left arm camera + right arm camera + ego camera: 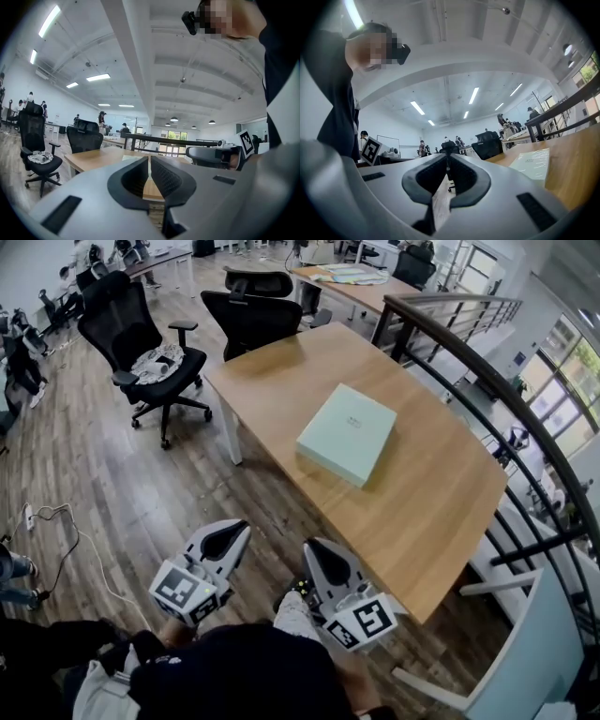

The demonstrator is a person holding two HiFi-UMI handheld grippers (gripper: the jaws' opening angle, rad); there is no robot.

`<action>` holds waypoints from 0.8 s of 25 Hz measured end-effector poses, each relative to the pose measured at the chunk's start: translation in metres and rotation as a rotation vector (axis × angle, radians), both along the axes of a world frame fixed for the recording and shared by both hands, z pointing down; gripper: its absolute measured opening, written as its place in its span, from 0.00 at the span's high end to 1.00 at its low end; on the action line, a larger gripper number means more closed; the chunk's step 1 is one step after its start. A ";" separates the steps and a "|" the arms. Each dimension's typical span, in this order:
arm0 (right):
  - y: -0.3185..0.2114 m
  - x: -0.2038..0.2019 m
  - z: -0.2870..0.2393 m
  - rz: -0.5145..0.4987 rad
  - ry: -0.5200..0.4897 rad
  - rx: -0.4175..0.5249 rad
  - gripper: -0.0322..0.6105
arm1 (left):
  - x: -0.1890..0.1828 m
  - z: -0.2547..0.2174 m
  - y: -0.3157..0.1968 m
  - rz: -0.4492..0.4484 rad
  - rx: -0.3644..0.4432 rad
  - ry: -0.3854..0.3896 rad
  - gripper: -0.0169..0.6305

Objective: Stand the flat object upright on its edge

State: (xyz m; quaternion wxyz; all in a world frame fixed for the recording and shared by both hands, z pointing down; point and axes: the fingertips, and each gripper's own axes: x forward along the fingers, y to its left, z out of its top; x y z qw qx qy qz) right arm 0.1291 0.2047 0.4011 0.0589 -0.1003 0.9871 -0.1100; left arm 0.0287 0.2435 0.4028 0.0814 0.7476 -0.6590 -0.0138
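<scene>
A flat pale green box lies face down on the wooden table, near its middle. It shows again as a pale slab at the right of the right gripper view and as a thin strip in the left gripper view. My left gripper and right gripper hover side by side over the floor, short of the table's near edge. Both are shut with nothing between their jaws.
Black office chairs stand at the far left of the table. A dark metal railing runs along its right side. A white chair sits at the near right. Cables lie on the wood floor at left.
</scene>
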 end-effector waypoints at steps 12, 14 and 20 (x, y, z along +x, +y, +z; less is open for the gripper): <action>-0.066 -0.023 0.004 -0.018 -0.015 -0.035 0.90 | -0.028 0.005 -0.050 -0.045 -0.049 -0.018 0.93; -0.074 -0.023 0.001 -0.017 -0.018 -0.030 0.90 | -0.030 0.002 -0.057 -0.046 -0.040 -0.029 0.93; -0.110 -0.020 -0.006 0.005 -0.017 -0.027 0.90 | -0.028 -0.012 -0.091 -0.033 -0.022 -0.026 0.93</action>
